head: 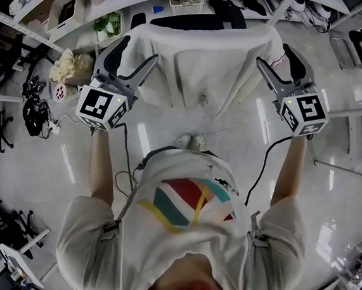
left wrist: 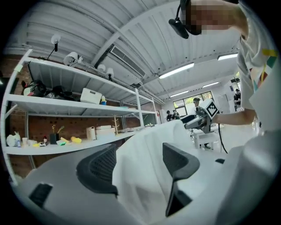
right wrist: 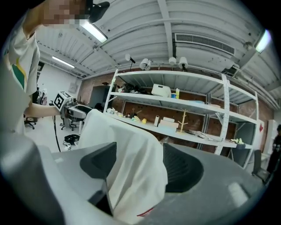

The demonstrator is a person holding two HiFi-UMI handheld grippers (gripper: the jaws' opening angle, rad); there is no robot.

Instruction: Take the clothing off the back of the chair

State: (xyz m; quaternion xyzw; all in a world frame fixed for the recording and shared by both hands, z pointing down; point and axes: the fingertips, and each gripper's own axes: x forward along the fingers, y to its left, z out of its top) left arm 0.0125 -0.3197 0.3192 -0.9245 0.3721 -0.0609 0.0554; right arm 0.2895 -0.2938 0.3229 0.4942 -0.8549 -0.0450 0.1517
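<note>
A long white metal shelving rack (right wrist: 197, 107) stands against a red-brown brick wall (right wrist: 147, 110). A white plastic box (right wrist: 161, 91) sits on its upper board. Above the rack runs a white corrugated ceiling (right wrist: 131, 30) with slanting beams, a long slatted air vent (right wrist: 204, 41) and bright tube lights (left wrist: 176, 70). Beyond the rack's far end, daylit windows (left wrist: 186, 102) glow. In front of the rack spreads a glossy pale grey floor (head: 328, 206).
</note>
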